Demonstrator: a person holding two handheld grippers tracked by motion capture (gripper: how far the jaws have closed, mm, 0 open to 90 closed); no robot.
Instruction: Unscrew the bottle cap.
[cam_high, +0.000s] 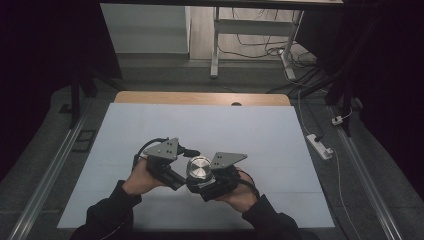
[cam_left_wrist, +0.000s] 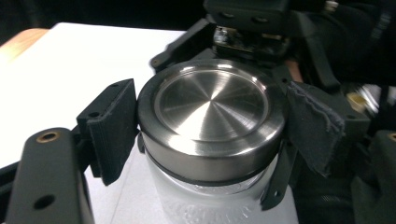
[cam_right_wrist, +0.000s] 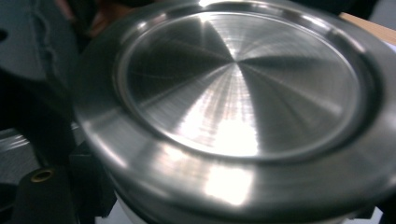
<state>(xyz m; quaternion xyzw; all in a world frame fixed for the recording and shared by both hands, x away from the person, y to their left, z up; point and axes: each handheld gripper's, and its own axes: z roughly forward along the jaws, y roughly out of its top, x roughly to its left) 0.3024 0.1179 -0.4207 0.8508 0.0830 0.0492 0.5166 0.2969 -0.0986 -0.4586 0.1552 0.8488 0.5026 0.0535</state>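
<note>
A glass jar (cam_left_wrist: 205, 203) with a brushed steel lid (cam_high: 199, 167) is held low over the white table (cam_high: 210, 125), between my two grippers. In the left gripper view, my left gripper (cam_left_wrist: 212, 126) is shut on the lid (cam_left_wrist: 210, 105), one pad (cam_left_wrist: 112, 128) on each side of its rim. My right gripper (cam_high: 204, 183) comes in from the right and grips the jar's body below the lid. Its black finger (cam_left_wrist: 276, 179) lies along the glass. In the right gripper view the lid (cam_right_wrist: 238, 88) sits very close and hides most of that gripper's jaws.
A white sheet covers the table, with a wooden edge (cam_high: 200, 98) showing at the back. Metal rails (cam_high: 50, 170) run along both sides. A power strip (cam_high: 320, 146) and cables lie on the floor at the right.
</note>
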